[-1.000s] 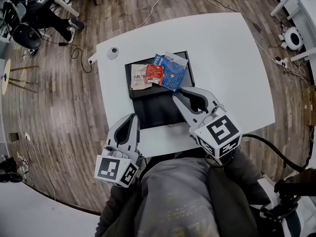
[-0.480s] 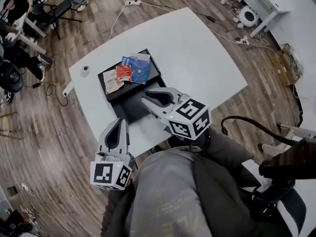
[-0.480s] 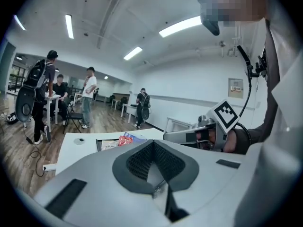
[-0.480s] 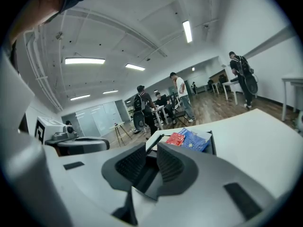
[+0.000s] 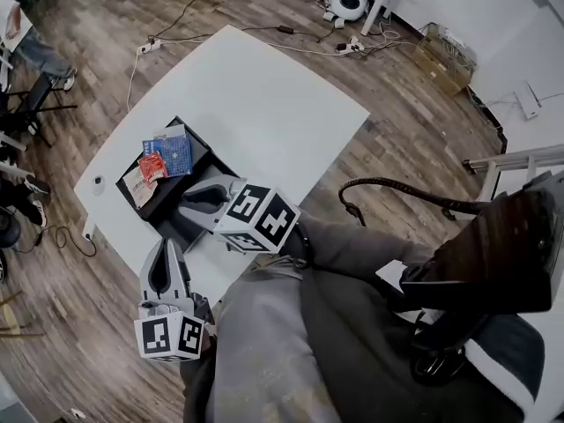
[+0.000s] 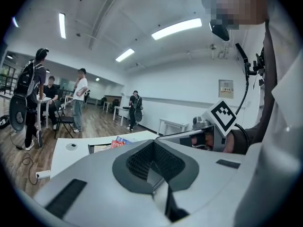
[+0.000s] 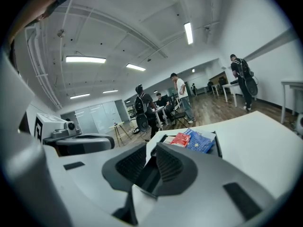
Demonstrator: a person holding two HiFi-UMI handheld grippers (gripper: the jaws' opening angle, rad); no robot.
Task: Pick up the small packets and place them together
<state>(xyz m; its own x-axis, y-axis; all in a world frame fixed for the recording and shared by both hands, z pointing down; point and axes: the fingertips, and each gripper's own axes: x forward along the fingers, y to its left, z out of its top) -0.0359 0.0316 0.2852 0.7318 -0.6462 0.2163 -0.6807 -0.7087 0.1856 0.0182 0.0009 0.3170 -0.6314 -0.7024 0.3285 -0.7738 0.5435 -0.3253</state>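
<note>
Three small packets lie side by side on a black tray at the left of the white table: a blue packet, a red packet and a pale packet. My right gripper hovers over the tray's near end, short of the packets. Its jaws have just closed a little, and a slim gap with nothing in it remains. The right gripper view shows the red packet and blue packet ahead. My left gripper hangs by the table's near edge, shut and empty.
A small round object sits on the table left of the tray. A black chair and a cable are at the right. Several people stand or sit at desks beyond the table. Boxes lie on the wooden floor.
The head view has swung, so the table and tray now sit at the upper left. Both grippers have moved left with it. The packets lie as before on the tray.
</note>
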